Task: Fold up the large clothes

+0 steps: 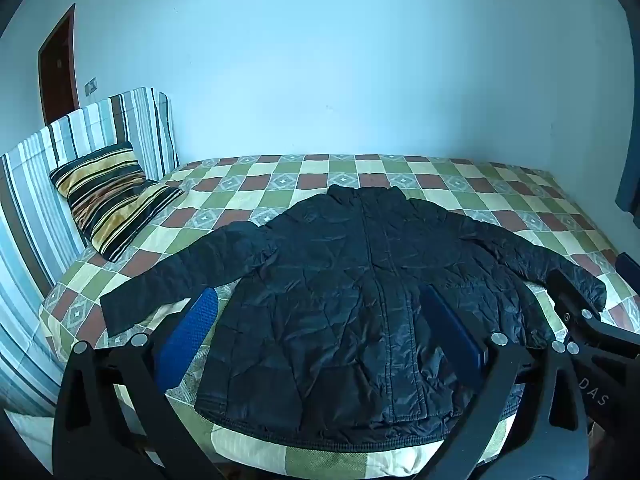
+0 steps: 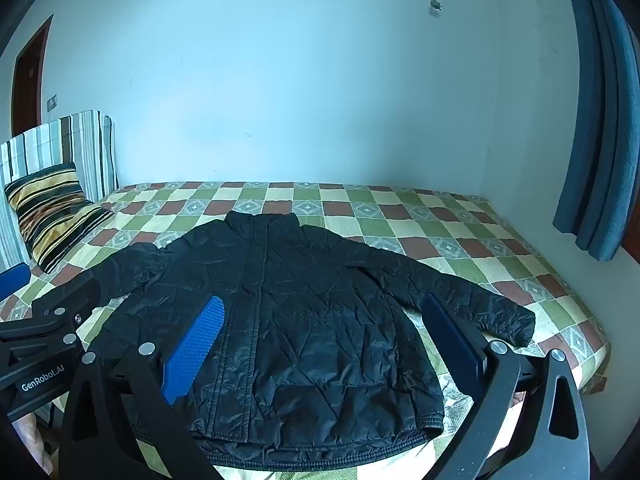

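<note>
Black quilted puffer jacket (image 1: pixel 360 280) lies flat on the checkered bed (image 1: pixel 460 196), front up, sleeves spread, collar away, hem nearest. Left tongs (image 1: pixel 324 336) and right tongs (image 2: pixel 324 344) both gape wide, empty, hovering above hem. Long axis runs straight ahead; each sleeve nearer its own-side tongs.

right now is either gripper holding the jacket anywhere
No. The left gripper and right gripper are both open above the black jacket, gripping nothing.

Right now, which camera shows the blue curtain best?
The right wrist view: the curtain hangs full length at the right edge. The left wrist view catches only a dark sliver at its border.
</note>
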The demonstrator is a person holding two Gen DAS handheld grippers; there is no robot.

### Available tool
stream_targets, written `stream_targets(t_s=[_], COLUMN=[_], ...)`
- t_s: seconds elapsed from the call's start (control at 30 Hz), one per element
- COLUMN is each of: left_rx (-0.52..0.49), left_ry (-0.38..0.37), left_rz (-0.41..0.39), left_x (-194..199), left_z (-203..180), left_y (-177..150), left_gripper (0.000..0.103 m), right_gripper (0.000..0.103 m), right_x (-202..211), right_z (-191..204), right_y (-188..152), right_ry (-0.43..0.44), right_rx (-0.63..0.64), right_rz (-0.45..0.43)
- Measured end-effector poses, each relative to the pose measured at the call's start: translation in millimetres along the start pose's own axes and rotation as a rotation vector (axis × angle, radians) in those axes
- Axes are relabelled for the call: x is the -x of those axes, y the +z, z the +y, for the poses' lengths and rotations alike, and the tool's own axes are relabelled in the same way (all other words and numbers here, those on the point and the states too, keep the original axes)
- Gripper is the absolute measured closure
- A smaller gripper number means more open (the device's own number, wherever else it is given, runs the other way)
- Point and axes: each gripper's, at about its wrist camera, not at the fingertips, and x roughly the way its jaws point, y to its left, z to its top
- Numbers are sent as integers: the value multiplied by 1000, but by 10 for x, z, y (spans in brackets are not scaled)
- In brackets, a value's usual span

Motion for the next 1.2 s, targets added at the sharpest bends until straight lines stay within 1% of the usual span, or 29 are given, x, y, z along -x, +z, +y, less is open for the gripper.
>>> stream_targets(t_s=[0.27,0.3,1.2], left_rx=[-1,-4,-4], left_ry=[5,6,4], left_rz=[-22,-9,-2], left_x=[16,36,39], left_z=[16,-22,36], left_y=[15,-9,-36], left_gripper=[2,2,2], right_gripper=[5,5,5], right_x=[8,4,31], right_z=[2,0,-13], right_y=[8,11,28], right_ry=[-1,-1,-1], right_rx=[0,-1,1], right_rz=[-1,-1,-6])
